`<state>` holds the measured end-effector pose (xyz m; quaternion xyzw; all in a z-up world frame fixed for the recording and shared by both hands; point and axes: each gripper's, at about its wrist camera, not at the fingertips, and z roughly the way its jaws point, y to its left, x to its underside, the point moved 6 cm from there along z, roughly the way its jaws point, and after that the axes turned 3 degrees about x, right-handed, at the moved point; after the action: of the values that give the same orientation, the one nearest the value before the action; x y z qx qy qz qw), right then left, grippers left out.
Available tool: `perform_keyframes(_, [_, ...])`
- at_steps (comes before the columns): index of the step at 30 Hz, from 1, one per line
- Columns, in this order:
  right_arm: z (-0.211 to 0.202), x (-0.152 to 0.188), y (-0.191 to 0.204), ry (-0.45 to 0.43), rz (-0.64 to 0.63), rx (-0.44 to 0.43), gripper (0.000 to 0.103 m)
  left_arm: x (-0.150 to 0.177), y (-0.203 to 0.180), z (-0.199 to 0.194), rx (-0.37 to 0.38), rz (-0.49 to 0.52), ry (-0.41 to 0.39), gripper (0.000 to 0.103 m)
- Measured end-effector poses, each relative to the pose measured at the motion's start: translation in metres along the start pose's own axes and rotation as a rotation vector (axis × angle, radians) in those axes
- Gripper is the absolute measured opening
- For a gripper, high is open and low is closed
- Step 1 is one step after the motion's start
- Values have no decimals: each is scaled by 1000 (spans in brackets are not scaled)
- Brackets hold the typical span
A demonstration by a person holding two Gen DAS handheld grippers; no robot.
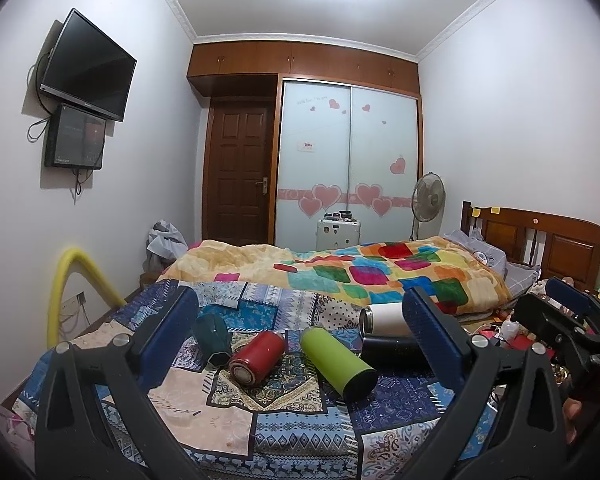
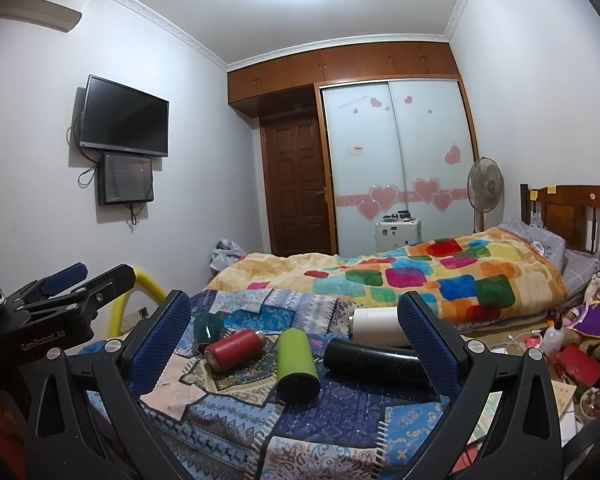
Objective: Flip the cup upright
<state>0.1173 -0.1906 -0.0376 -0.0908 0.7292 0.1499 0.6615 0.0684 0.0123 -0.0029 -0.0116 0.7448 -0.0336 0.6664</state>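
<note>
Several cups lie on their sides on the patchwork bedspread: a dark green one, a red one, a lime green one, a black one and a white one. My left gripper is open and empty, held above the near bed edge with the cups between its fingers in view. My right gripper is open and empty, likewise framing the cups. Each gripper shows at the other view's edge.
A colourful checked blanket is heaped behind the cups. The wooden headboard and cluttered items are at the right. A yellow tube arches by the left wall. A wardrobe, door and fan stand at the back.
</note>
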Motion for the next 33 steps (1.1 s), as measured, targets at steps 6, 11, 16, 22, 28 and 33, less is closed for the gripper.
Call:
perform_keyframes(6, [0, -1, 1, -2, 0, 1, 103, -1, 0, 1, 1, 0, 0, 103])
perform_keyframes(11, [-3, -2, 0, -9, -4, 4, 103, -3, -4, 0, 5, 5, -4, 103])
perform_keyframes(16, [-6, -3, -3, -15, -1, 6, 103, -3, -7, -3, -1, 8, -16, 103])
perform_keyframes(22, [-10, -4, -5, -20, 2, 9, 103, -4, -9, -5, 5, 8, -17, 103])
perform_keyframes(28, [-15, -4, -6, -21, 5, 10, 103, -5, -12, -8, 9, 8, -16, 103])
perform_keyframes(33, [-14, -4, -6, -20, 4, 10, 103, -5, -14, -11, 11, 11, -18, 103])
